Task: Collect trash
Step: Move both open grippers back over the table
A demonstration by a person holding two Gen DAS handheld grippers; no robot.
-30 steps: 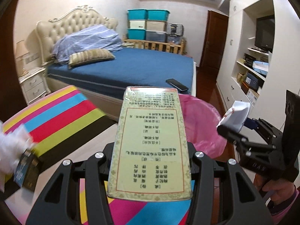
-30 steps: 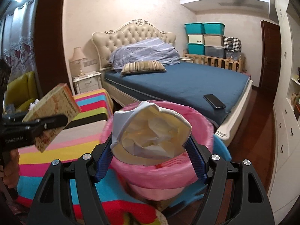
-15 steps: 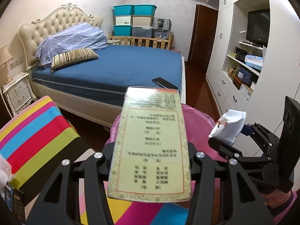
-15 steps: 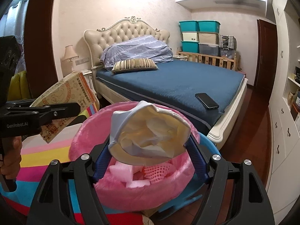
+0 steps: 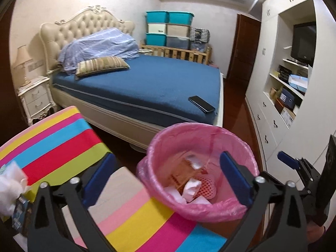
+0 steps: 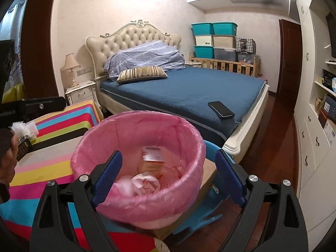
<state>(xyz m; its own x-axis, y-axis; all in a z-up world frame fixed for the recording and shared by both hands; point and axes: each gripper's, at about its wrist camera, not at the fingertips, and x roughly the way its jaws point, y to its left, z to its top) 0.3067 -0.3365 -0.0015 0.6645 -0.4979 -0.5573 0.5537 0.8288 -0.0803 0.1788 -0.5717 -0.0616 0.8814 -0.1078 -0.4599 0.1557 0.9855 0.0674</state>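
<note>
A bin with a pink liner [image 5: 231,208] [image 6: 134,201] stands beside the striped table. Inside lie the flat printed box [image 6: 152,160] [image 5: 178,177], a crumpled white wrapper [image 6: 145,183] [image 5: 192,188] and red foam netting [image 5: 206,185]. My left gripper [image 5: 168,178] is open and empty, held over the bin's near side. My right gripper [image 6: 168,178] is open and empty, also over the bin; it shows at the right edge of the left wrist view [image 5: 294,163]. The left gripper's body shows at the left edge of the right wrist view [image 6: 31,107].
A striped cloth covers the table [image 5: 52,147] [image 6: 52,168]. A tissue box [image 5: 14,189] [image 6: 24,135] sits on it. A blue bed [image 5: 147,84] with a phone [image 5: 201,104] lies beyond. White shelving [image 5: 294,96] stands to the right. A blue stool [image 6: 212,193] and a cardboard box are under the bin.
Both grippers opened. The printed box dropped from the left gripper and the white wrapper from the right into the bin. Both grippers now sit over the bin.
</note>
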